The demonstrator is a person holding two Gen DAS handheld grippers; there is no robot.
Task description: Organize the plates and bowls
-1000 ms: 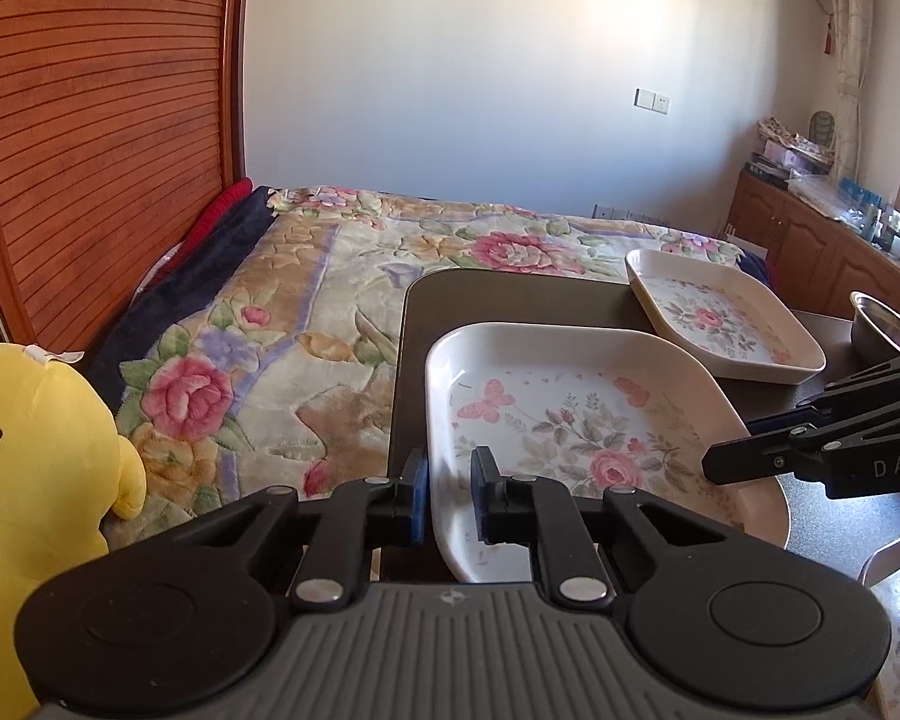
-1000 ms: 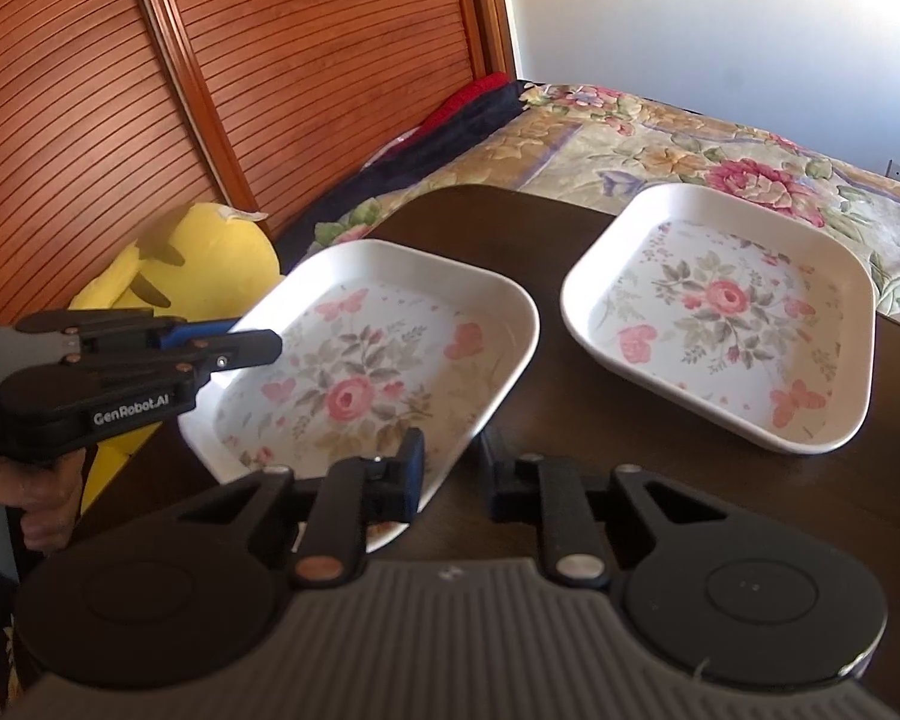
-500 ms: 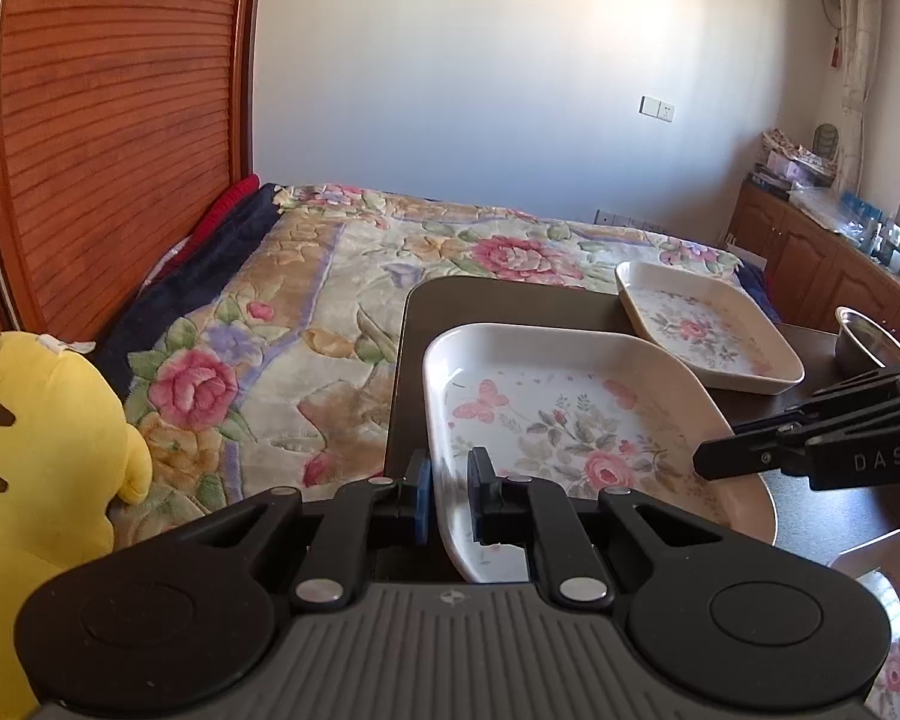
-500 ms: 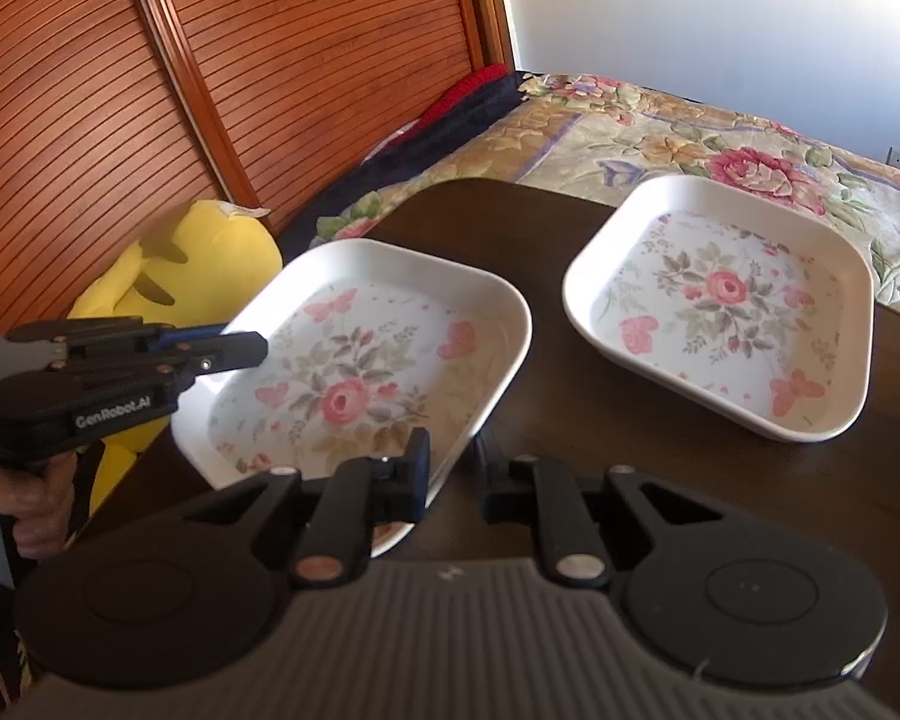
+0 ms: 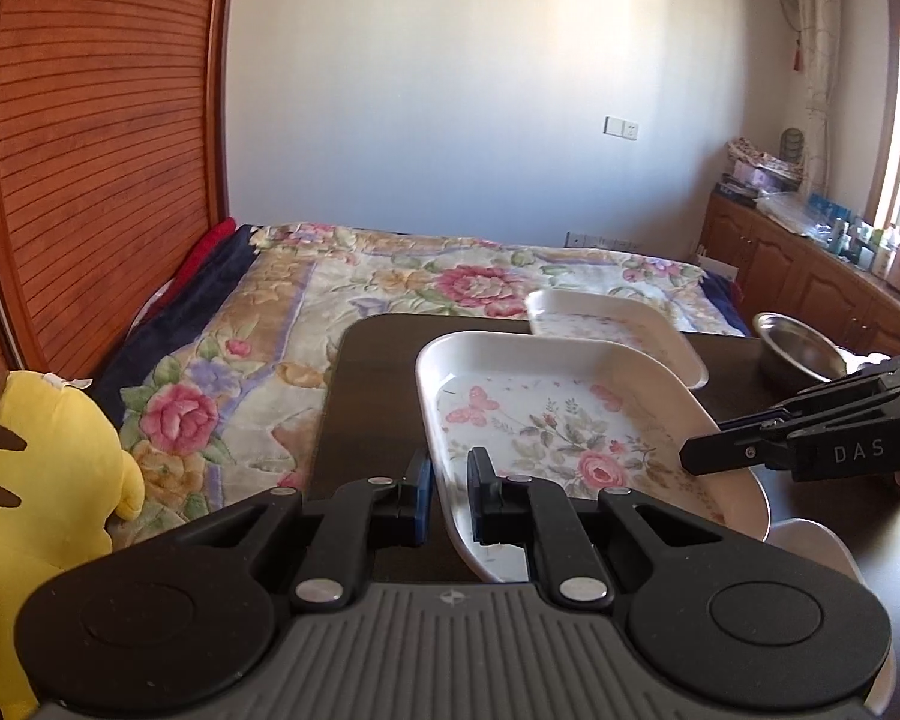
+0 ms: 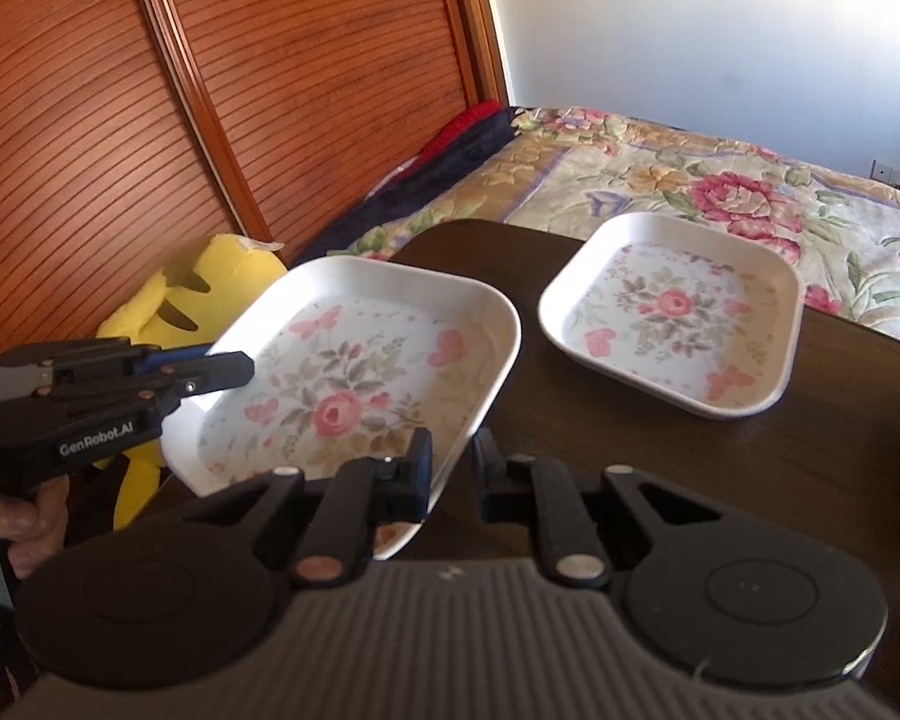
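A white square plate with a rose and butterfly print (image 5: pixel 558 420) (image 6: pixel 354 378) is held above the dark table (image 5: pixel 372 396) (image 6: pixel 720 480). My left gripper (image 5: pixel 449 495) is shut on its left rim; it also shows in the right wrist view (image 6: pixel 234 363). My right gripper (image 6: pixel 453 471) is shut on its opposite rim and shows in the left wrist view (image 5: pixel 699 459). A second matching plate (image 6: pixel 672 312) (image 5: pixel 606 324) lies on the table beyond. A steel bowl (image 5: pixel 801 351) stands at the table's far right.
A third white dish's rim (image 5: pixel 822 546) shows below the held plate. A bed with a floral cover (image 5: pixel 390 300) lies beyond the table. A yellow plush toy (image 5: pixel 36 480) (image 6: pixel 204 288) sits to the left by the wooden wall panels (image 6: pixel 210 90).
The held plate has risen off the table with both grippers on its rims, and the second plate now sits lower and farther behind it.
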